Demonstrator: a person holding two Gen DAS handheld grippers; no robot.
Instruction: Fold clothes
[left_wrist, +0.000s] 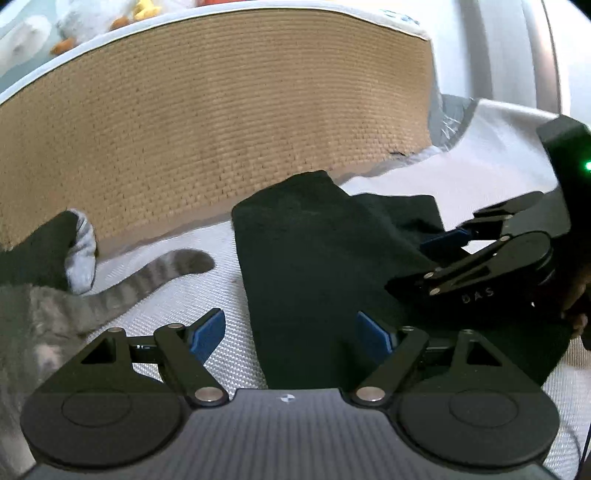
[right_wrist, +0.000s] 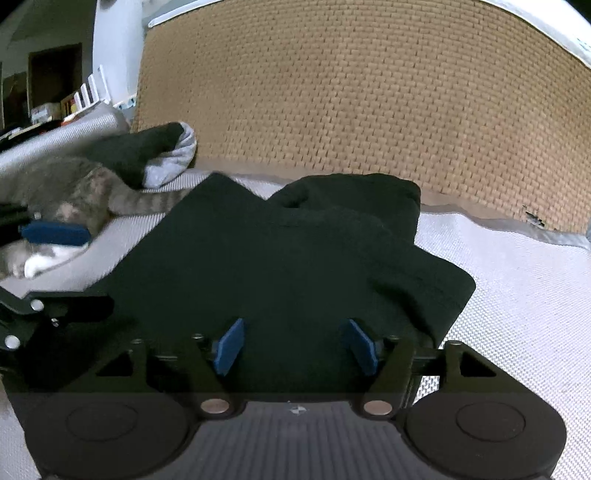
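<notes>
The black garment (right_wrist: 295, 266) is lying partly folded on the white bed cover (right_wrist: 517, 277), in front of the woven headboard (right_wrist: 351, 92). It is looking soft and light; its near edge seems best for gripping. The left hand-held gripper (left_wrist: 291, 336) and the right hand-held gripper (right_wrist: 295, 347) are hovering over the garment with jaws apart, holding nothing.

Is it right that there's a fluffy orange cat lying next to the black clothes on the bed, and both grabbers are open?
Almost. The cat is grey with darker stripes, not orange; the left wrist view shows its striped tail beside the black clothes on the bed. The rest holds: the left gripper and right gripper both have their fingers apart, gripping nothing.
</notes>
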